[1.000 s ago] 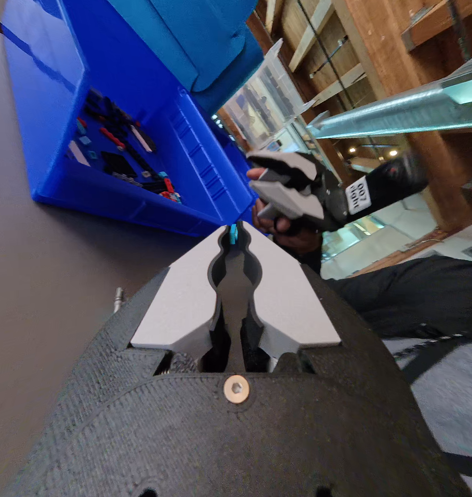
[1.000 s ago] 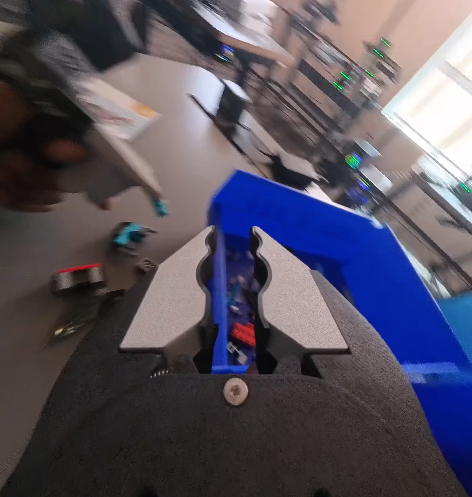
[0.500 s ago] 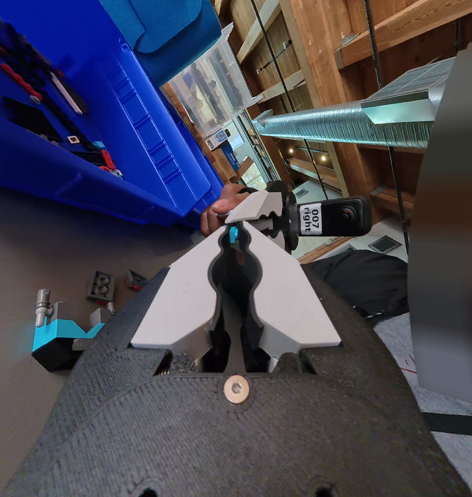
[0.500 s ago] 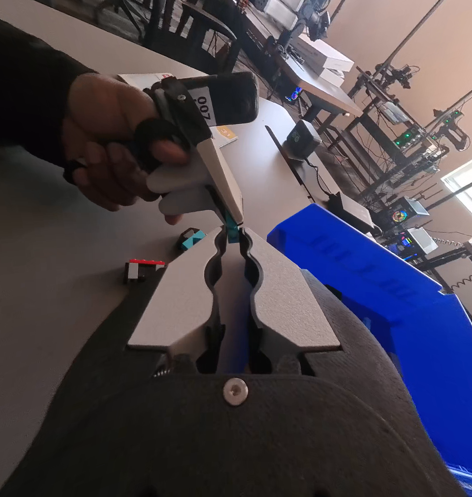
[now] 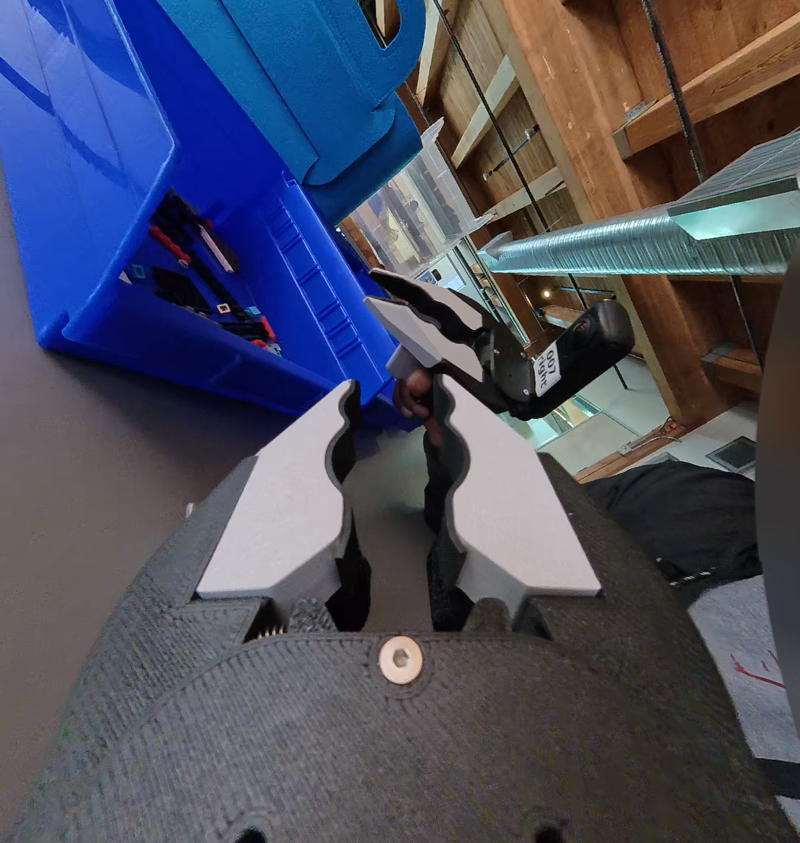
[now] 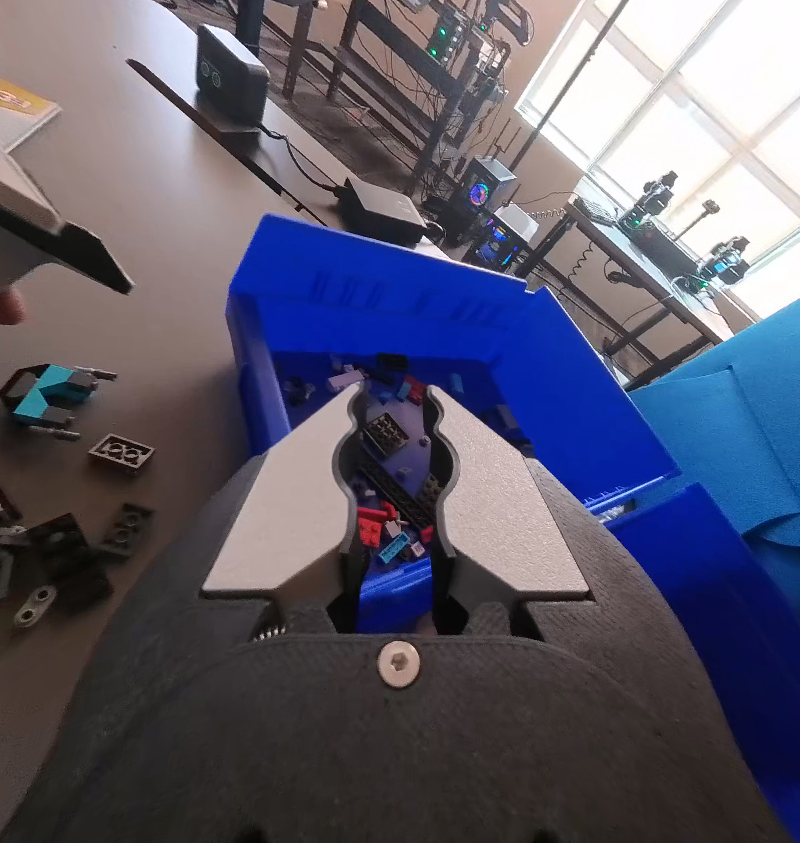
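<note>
Left wrist view. Blue bin point(image 5: 197, 346) on the grey tabletop point(image 5: 92, 479), its near wall low, small bricks scattered on its floor point(image 5: 193, 283) — black plates, a red strip, a white bar, bits of light blue. Behind the bin, a lighter blue padded case point(image 5: 306, 82) leaning over its far wall. Left hand-held gripper point(image 5: 395, 397) in the foreground just short of the bin's near corner, fingers spread with a clear gap, nothing between them. Beyond the bin's right end, the right hand-held gripper point(image 5: 382, 292) held up above the tabletop, tilted, its two grey fingers parted and bare, a hand point(image 5: 411, 392) curled under it and a white sticker on its black body. Dark sleeve point(image 5: 671, 524) right of the bin, lying low.

Right wrist view. Same blue bin point(image 6: 389, 292) straight ahead, seen from above its near wall; inside, a jumble of bricks point(image 6: 389, 460) — long black studded plates, red pieces, a light blue one, lilac and grey bits. Right hand-held gripper point(image 6: 393, 392) poised over the bin's opening, tips apart, holding nothing. Left of the bin on the tabletop point(image 6: 161, 228): a small teal, grey and black brick model point(image 6: 47, 394), a dark two-by-three plate point(image 6: 121, 452) nearer, then a cluster of dark plates point(image 6: 56, 547). Far left of the bin, one finger of the left hand-held gripper point(image 6: 51, 246) jutting in from the edge, a fingertip below it. Right of the bin, the lighter blue case point(image 6: 731, 410).
</note>
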Tool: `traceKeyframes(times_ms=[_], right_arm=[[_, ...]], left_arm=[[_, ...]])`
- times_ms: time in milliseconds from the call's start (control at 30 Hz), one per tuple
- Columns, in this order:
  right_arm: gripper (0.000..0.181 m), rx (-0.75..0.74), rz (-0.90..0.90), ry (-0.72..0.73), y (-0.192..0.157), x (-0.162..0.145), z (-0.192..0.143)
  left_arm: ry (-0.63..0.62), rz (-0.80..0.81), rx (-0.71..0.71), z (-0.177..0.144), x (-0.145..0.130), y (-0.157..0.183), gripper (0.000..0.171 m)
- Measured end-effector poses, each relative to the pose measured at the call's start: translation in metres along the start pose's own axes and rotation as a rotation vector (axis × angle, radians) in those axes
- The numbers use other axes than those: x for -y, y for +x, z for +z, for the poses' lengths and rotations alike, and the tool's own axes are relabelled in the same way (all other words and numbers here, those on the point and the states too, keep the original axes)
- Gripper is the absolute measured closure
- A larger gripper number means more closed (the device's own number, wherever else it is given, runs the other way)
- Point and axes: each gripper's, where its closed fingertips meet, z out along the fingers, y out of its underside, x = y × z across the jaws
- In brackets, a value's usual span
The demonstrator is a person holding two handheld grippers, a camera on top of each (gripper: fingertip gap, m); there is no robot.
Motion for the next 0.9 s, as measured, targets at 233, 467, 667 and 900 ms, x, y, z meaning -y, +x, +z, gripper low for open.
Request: traceKeyframes(times_ms=[233,467,667,900], right_arm=[[0.159,0.725,0.099,0.066,-0.111,0.017,-0.043],[0.159,0.836,-0.032,-0.155,-0.147,-0.038,-0.042],[0.159,0.853,-0.036,-0.270,-0.148,-0.062,-0.043],[0.163,0.785,-0.069,-0.279,-0.146,-0.066,-0.035]], left_arm=[[-0.049,0.138,0.098,-0.006,0.003,-0.009,0.138],[-0.096,0.289,0.167,-0.008,0.001,-0.014,0.138],[-0.108,0.293,0.167,-0.006,-0.002,-0.015,0.138],[-0.129,0.296,0.186,-0.008,-0.003,-0.020,0.138]])
